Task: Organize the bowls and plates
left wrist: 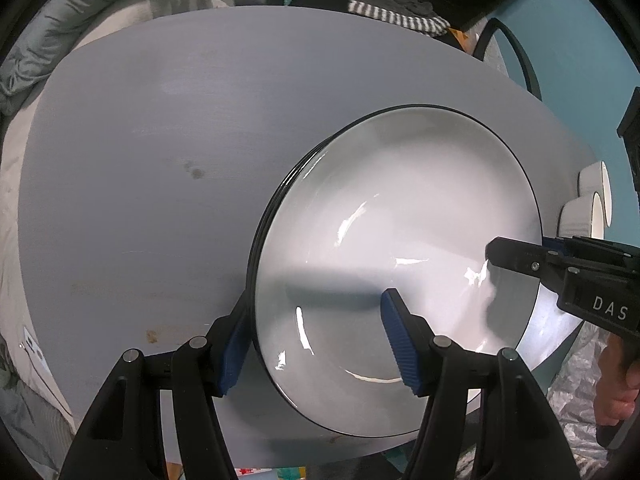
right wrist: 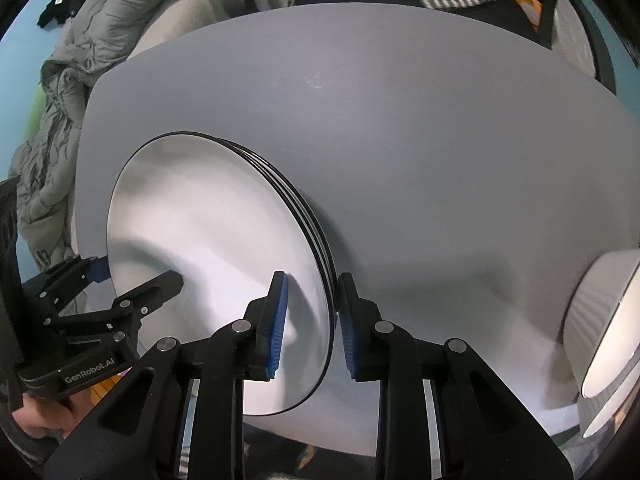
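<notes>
On the grey tabletop [left wrist: 160,160], towards its right edge as my left camera sees it, sits a stack of white plates [left wrist: 400,240] with thin black rims. I count several rims layered on the stack's side in the right camera, though I cannot tell the exact number.

My left gripper [left wrist: 320,344] straddles the near-left rim of the stack: one blue pad sits outside the rim, against or just beside it, the other hovers over the top plate's face. The jaws stand fairly wide, and I cannot tell whether they press on anything.

My right gripper [right wrist: 312,328] has its jaws much narrower, closed in about the opposite rim, one pad over the plate's face and the other outside the edges. Whether the pads actually bite I cannot tell; a small gap seems to show on each side.

Each gripper shows in the other's camera, reaching in over the stack from the opposite side.

Beyond the stack, at the tabletop's right edge, stand two white bowls [left wrist: 592,204] with ribbed sides, close together. A quilted grey blanket [right wrist: 52,120] lies past the tabletop's far-left edge.
</notes>
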A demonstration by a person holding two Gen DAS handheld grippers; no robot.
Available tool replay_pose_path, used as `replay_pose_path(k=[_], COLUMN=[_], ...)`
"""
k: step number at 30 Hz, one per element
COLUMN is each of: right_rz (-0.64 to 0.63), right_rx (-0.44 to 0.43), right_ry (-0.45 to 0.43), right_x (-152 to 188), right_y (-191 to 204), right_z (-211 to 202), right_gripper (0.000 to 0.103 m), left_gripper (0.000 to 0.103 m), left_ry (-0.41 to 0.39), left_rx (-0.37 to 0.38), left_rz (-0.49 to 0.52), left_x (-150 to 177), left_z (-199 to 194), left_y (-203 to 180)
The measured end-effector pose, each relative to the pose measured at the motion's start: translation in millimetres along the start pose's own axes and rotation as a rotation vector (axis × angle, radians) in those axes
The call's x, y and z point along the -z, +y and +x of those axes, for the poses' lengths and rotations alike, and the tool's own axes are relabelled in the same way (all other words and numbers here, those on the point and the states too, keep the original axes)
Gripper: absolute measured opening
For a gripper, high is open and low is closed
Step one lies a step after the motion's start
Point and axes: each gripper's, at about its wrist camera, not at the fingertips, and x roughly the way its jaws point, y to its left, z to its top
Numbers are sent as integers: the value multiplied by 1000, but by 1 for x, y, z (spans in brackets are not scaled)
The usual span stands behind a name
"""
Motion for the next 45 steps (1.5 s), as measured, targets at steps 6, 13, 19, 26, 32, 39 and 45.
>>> replay_pose_path(k=[6,13,19,26,32,39,45], right_rz=[39,75,121,140,195,241,329], right_rx=[9,24,-14,41,5,40,83], right_ry=[-8,-24,-46,-114,-192,-281,-324], right_x=[4,8,11,27,52,103,156], right_y=[-17,-25,-31,-46,-68,-84,-106], right_z=[-5,-9,-8,-17,-48,-88,-118], right_gripper=[25,24,24,63,64,65,65], left_gripper=[64,64,66,72,73,76,76], left_ry=[9,16,6,-20,-64,-146,-162], left_rx=[5,15,-12,-149,-129,-18,26], left_rz=[42,66,76,119,78,120,257], left_x=[4,8,11,20,34,49,64], left_z=[3,6,3,-6,-31,-73,-100], left_y=[-20,-32,-32,-40,-34,-62,-109])
